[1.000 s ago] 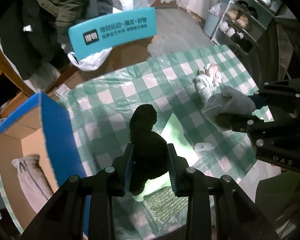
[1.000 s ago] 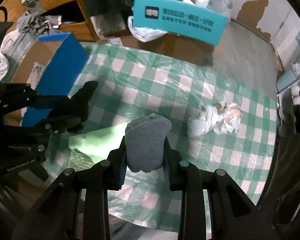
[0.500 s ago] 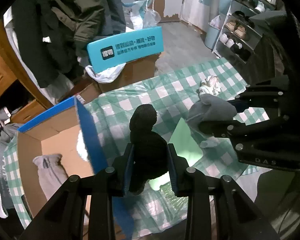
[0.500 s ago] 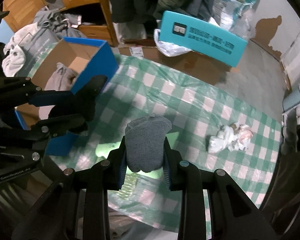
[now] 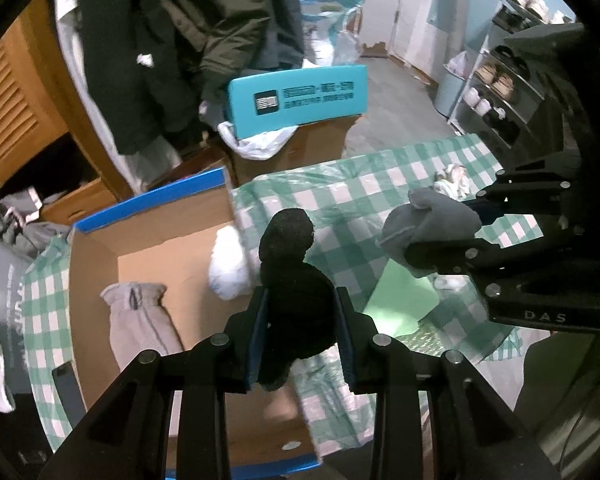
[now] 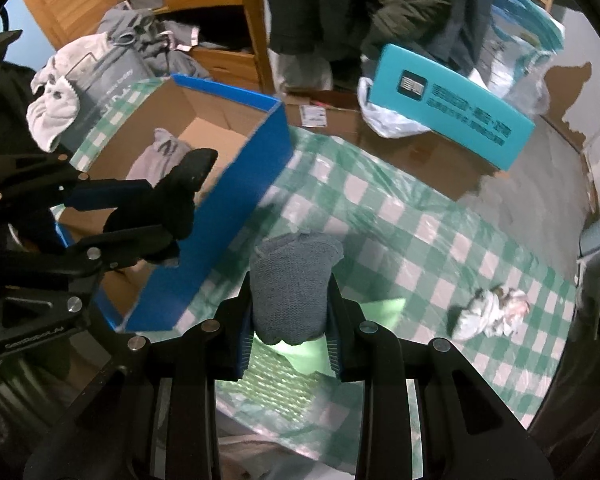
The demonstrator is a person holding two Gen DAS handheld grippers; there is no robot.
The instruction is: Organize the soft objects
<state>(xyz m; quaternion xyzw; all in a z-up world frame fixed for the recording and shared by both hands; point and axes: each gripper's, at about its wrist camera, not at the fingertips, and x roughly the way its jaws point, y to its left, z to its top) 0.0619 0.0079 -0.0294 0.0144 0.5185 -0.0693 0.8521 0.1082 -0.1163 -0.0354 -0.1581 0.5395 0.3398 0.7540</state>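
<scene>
- Your left gripper (image 5: 300,336) has its jaws clamped on a black soft item (image 5: 296,292), which hangs just past the near right corner of the blue-edged cardboard box (image 5: 148,204).
- Your right gripper (image 6: 290,344) has its jaws clamped on a grey knitted item (image 6: 294,284), above the checked cloth (image 6: 420,224) on the worktop and beside the box's blue wall, not yet over the opening.
- Carry each piece fully over the open box before you part the jaws; released now, the grey one would likely land on the cloth.
- Clear the blue wall from above instead of brushing it, since the box looks light and could slide.
- Lower the pieces close to the box floor next to the pale grey garment (image 5: 140,324) and the white fluffy item (image 5: 228,268), so they settle and do not bounce out.
- Keep the two grippers apart as they converge on the opening.
- A crumpled white piece (image 6: 488,314) lies on the cloth, well apart from the box; it probably comes next.
</scene>
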